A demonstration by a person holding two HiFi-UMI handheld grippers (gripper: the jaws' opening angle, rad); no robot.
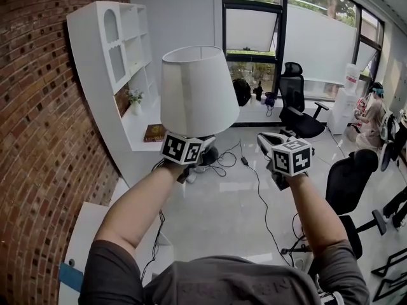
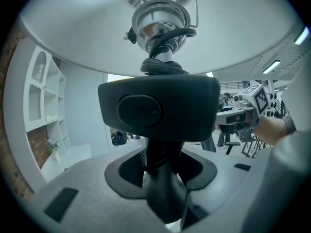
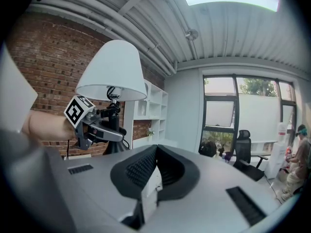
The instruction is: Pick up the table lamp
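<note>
- Table lamp [image 1: 197,91] was up in the air, upright, off any desk or shelf, in front of the person & left of centre in the head view.
- Left claw [image 1: 205,147] was clamped on the lamp's thin black stem, just under the white shade [image 1: 194,88]. In the left gripper view the stem stood between the jaws of the claw [image 2: 163,166], pads pressed on both sides.
- Above that grip: a black switch box w/ oval button [image 2: 158,108], a black cord looped over it, then the chrome bulb socket [image 2: 160,25] inside the shade.
- From the right gripper view the lamp [image 3: 114,72] showed side-on. Its dark flared base [image 3: 112,148] hung below the left claw [image 3: 111,125], touching nothing.
- Right claw [image 1: 266,140] was held up beside the lamp, apart from it, not touching. Its own view showed the jaws [image 3: 154,152] closed together, nothing between them.
- Background: brick wall [image 1: 38,138] at left, a white shelf unit [image 1: 121,56] against it w/ a small potted plant [image 1: 135,99] & a book [image 1: 154,132].
- Cables [image 1: 254,170] trailed over the glossy floor [image 1: 216,215]. A black office chair [image 1: 299,110] stood by the windows [image 1: 254,30].
</note>
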